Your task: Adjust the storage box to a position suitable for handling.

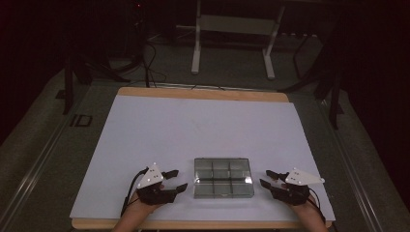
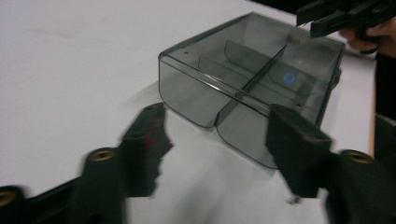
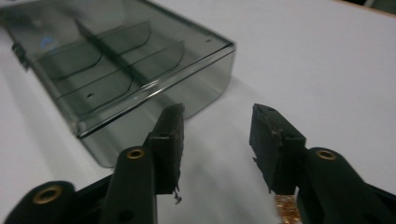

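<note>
Black jaws of the left gripper and right gripper are seen parted and empty either side of the clear box near the table's front edge, which could be shoved aside if approached unevenly.

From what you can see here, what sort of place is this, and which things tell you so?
Probably a lab or recording room set up for handling trials. A white work board covers a wooden table. A smoky clear compartment box lies on it. The left gripper and right gripper flank it, and cables trail on the dark floor.
</note>
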`<state>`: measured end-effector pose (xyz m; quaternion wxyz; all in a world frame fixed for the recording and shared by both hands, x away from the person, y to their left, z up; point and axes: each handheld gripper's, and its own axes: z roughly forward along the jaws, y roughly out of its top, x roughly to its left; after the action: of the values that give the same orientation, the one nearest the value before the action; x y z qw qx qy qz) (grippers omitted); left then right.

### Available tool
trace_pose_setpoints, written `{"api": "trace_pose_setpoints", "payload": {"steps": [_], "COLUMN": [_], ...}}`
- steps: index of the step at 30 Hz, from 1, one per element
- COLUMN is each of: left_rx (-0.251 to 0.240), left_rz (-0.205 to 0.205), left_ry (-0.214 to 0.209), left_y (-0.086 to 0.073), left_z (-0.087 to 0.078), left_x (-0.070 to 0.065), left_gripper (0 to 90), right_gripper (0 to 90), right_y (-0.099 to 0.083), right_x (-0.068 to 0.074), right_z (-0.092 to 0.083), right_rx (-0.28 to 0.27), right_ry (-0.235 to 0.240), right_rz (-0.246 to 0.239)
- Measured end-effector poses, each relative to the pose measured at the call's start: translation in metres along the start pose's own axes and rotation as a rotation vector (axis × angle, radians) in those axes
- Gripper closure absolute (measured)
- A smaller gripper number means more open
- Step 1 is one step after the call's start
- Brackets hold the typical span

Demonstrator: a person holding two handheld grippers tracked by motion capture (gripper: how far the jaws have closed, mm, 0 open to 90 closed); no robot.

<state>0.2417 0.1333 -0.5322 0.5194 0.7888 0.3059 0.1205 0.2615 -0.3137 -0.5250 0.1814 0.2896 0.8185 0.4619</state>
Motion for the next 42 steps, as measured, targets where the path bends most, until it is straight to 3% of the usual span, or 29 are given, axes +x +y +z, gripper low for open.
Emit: {"api": "trace_pose_setpoints", "payload": {"steps": [7,12,16,23,35,42], "left_rx": [0.058,0.122,0.133,0.145,0.137,0.141], "left_rz": [0.041,0.107,0.118,0.104,0.114,0.098], "left_ry": [-0.007,-0.029,-0.044,-0.051,-0.073,-0.077], "left_y": [0.003,0.003,0.004,0.004,0.008,0.01], "left_z": [0.01,0.016,0.018,0.021,0.023,0.023], "left_x": [-0.004,-0.01,-0.012,-0.01,-0.013,-0.012], "left_gripper": [63.9,75.8,87.8,89.9,90.0,90.0], "right_gripper": [78.8,86.8,89.9,90.0,90.0,90.0], "right_y": [0.0,-0.001,-0.001,-0.002,0.002,0.003], "right_x": [0.006,0.01,0.012,0.015,0.017,0.016], "right_z": [0.004,0.007,0.008,0.013,0.014,0.014], "right_rx": [0.031,0.041,0.055,0.077,0.048,0.054], "right_ry": [0.052,0.074,0.093,0.118,0.141,0.152], "right_rz": [-0.022,-0.043,-0.057,-0.064,-0.054,-0.036]}}
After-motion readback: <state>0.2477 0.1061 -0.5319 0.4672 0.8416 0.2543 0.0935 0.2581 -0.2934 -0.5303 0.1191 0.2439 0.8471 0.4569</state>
